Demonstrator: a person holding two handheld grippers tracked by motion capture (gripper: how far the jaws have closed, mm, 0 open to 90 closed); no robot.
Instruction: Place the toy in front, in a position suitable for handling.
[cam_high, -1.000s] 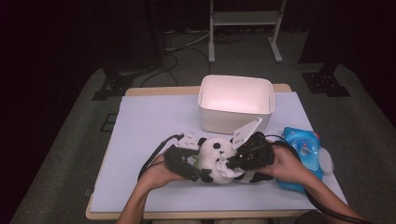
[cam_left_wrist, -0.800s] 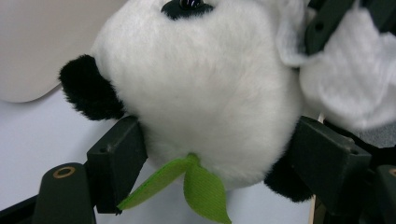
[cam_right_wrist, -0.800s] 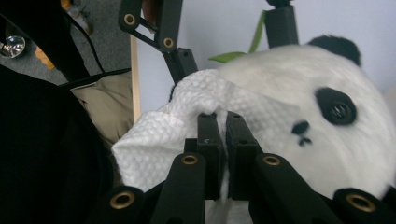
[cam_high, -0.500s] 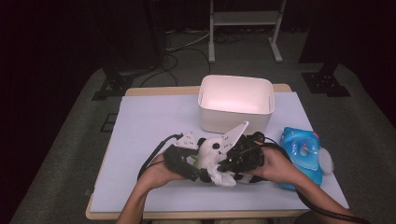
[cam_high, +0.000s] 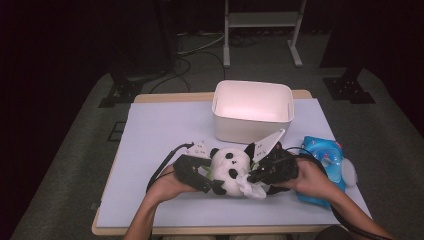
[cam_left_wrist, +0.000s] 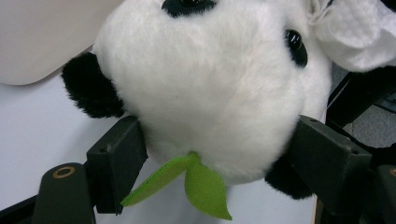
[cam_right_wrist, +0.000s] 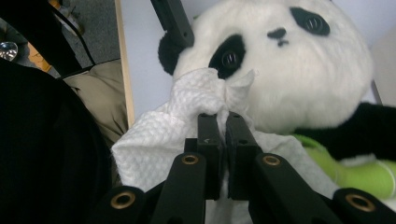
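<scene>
A black-and-white panda plush (cam_high: 231, 170) lies near the table's front edge. My left gripper (cam_high: 205, 175) is shut on the panda (cam_left_wrist: 210, 88): both black jaws press into the white fur on either side, above a green felt leaf (cam_left_wrist: 196, 182). My right gripper (cam_high: 260, 176) is shut on a white paper towel (cam_high: 252, 188). The towel (cam_right_wrist: 187, 135) bunches up against the panda (cam_right_wrist: 280, 70) right beside one eye.
A white plastic bin (cam_high: 253, 110) stands behind the panda toward the table's far edge. A blue toy (cam_high: 325, 165) lies at the right, just behind the right hand. The table is covered by a pale lilac mat (cam_high: 160, 135).
The right gripper has moved left with the towel, from beside the blue toy onto the panda's face. The left gripper and the panda have stayed put.
</scene>
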